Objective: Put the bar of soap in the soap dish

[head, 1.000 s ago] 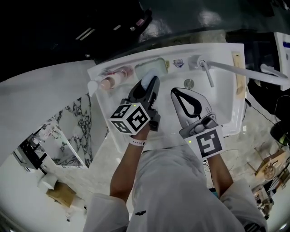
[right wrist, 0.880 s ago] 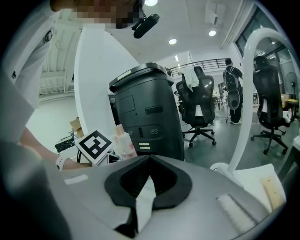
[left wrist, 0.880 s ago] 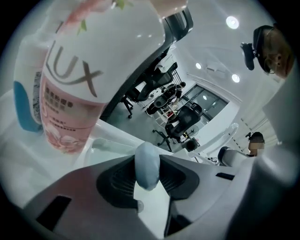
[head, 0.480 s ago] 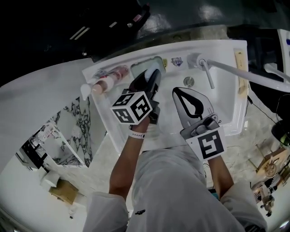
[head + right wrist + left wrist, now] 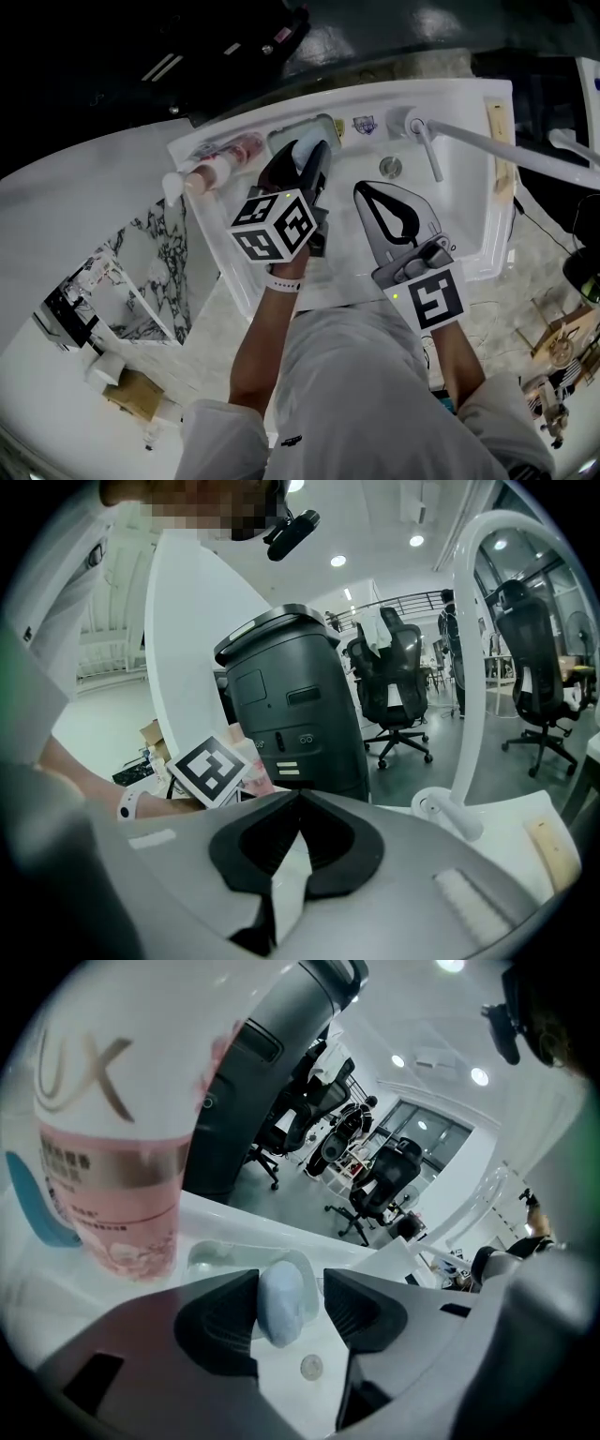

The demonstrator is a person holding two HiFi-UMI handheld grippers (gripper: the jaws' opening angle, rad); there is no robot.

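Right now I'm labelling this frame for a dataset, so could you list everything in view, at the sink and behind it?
bar of soap: one, pale blue, between the left tool's jaws, at the soap dish
soap dish: one, clear greenish, on the sink's back ledge
bottle: one, pink and white, on the ledge beside the dish
sink: one, white, below both tools
faucet: one, white, at the sink's back edge
drain: one, metal, in the basin floor
bin: one, dark grey, behind the sink
office chairs: several, black, in the room beyond
left tool: one, grey, jaws opening, soap between them
right tool: one, grey, jaws shut and empty, over the basin
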